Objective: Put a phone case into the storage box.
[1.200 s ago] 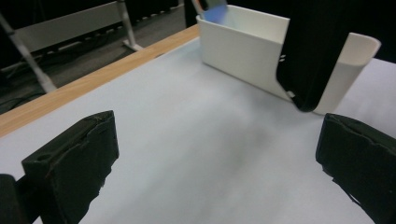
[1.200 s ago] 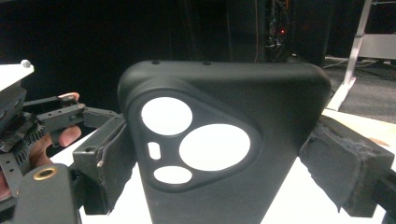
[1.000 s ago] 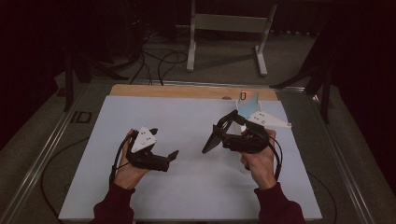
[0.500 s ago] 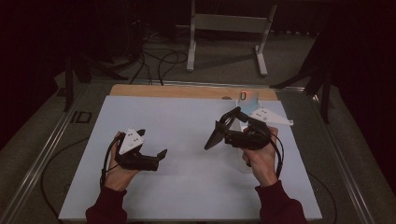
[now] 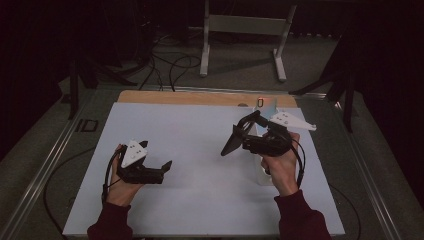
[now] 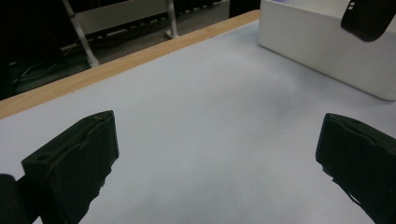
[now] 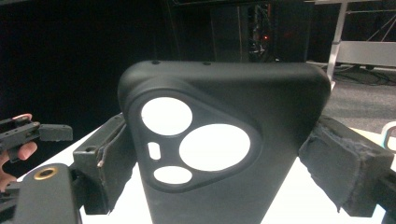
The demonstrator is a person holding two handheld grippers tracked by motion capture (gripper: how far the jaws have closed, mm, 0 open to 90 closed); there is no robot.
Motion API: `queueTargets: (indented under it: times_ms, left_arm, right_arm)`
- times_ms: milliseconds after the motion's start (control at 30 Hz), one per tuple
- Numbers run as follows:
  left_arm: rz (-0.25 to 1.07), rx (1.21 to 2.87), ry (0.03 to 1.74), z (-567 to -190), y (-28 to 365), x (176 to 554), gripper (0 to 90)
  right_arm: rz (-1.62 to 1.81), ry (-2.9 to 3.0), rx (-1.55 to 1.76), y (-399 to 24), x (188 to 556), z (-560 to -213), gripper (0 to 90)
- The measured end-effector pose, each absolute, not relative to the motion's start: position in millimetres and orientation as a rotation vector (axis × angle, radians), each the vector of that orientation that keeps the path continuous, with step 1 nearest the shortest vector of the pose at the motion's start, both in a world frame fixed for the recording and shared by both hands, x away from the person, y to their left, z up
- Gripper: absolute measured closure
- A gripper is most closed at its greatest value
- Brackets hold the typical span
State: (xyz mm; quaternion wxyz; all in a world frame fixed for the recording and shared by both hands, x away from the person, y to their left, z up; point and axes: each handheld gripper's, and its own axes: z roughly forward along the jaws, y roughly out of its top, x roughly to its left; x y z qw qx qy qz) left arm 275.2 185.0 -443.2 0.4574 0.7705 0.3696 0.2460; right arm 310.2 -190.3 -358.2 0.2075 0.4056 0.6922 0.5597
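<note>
While the left gripper slides back toward the person at about seven o'clock on the white mat — it sat nearer the middle a second ago — its jaws stand spread wide with nothing between them, bare mat ahead. Over at three o'clock, the right gripper has barely stirred, jaws pinching the black phone case by its two long edges, lifted clear of the mat, camera cut-outs facing the lens. Just behind sits a white box. My read — the left is making room, and the case is next to be handed over or set down.
</note>
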Motion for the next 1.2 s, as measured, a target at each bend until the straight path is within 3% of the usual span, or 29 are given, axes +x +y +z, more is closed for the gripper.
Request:
queueTargets:
  times_ms: [1200]
  left_arm:
    - [0.68,1.815,0.998,-467.9,231.0,256.1,0.0]
  right_arm:
    - [1.53,1.87,1.188,-211.0,325.3,-359.5,14.9]
